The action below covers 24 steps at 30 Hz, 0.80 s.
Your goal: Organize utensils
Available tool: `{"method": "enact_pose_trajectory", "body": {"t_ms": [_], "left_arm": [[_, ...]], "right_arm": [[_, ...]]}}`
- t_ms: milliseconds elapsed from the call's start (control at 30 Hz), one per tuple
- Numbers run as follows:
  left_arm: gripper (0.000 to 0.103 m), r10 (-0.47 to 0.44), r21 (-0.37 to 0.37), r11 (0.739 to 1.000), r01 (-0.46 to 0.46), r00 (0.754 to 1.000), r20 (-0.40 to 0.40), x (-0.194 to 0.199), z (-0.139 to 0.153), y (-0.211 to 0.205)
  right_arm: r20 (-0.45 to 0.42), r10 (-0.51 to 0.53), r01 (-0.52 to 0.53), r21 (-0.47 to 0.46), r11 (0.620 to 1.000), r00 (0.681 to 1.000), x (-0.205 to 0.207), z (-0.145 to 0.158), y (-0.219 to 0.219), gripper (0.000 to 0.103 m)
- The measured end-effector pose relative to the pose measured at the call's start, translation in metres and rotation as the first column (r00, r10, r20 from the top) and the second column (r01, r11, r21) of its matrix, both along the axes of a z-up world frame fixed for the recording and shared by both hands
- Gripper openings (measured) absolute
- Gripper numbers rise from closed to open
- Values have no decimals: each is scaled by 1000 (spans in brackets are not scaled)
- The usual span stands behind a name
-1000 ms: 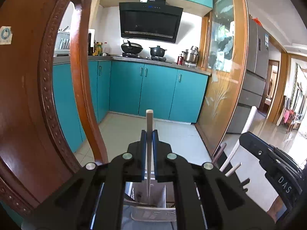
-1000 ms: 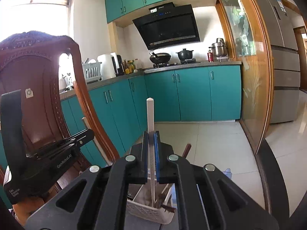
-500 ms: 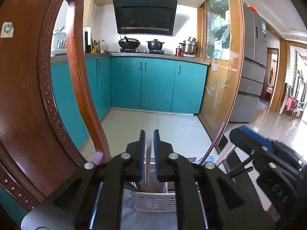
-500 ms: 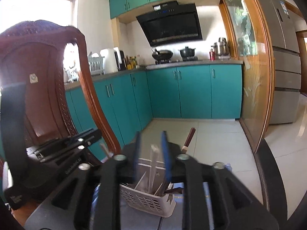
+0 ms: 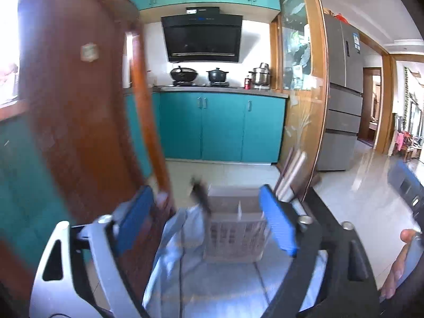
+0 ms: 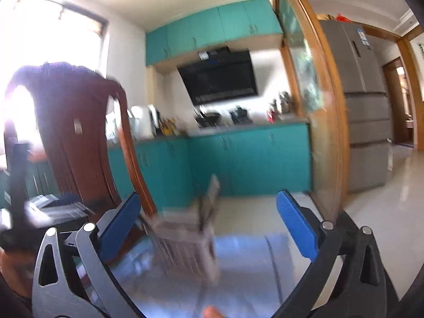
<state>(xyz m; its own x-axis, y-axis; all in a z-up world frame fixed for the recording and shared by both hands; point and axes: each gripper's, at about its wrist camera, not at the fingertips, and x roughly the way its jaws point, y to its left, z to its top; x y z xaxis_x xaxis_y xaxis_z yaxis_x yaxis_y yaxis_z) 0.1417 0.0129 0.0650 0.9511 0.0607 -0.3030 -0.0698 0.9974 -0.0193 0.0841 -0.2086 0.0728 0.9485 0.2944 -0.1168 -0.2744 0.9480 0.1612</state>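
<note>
Both tongs are spread wide with nothing between them: the left tongs (image 5: 206,220) and right tongs (image 6: 209,228) each frame a white slotted basket (image 5: 235,235) on the blue-covered worktop (image 5: 225,286), utensil handles (image 5: 291,175) sticking up from it, beside a wooden chair (image 5: 79,119).

The right tool (image 6: 208,225) gapes empty before a blurred white utensil basket (image 6: 185,249).

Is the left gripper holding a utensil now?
No, the left gripper is wide open with nothing between its blue pads, and the basket stands beyond.
</note>
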Motion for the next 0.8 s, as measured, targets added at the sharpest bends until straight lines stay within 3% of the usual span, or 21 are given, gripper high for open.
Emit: {"method": "enact_pose_trajectory", "body": {"t_ms": [67,167,400,800], "left_arm": [[89,-1,-17,1000,1,1000,-26,-31,-18,-1],[97,0,-12,1000,-1,1000,-25,-70,-31,-7],[99,-4,31,1000,4,1000,7,-149,-26,-25],[99,-16,28,1000,15,998,53,-201,-9,-35]], "right_arm": [[-110,-20,18,-19,1000,994,-16,-24,-8,100],[-176,-19,13,-35,999,984,-39,-34,-15,100],[-79,2,-13,-149,989,997,-107,-6,-4,100],[39,17,-10,-165,986,999,-164,11,1,100]]}}
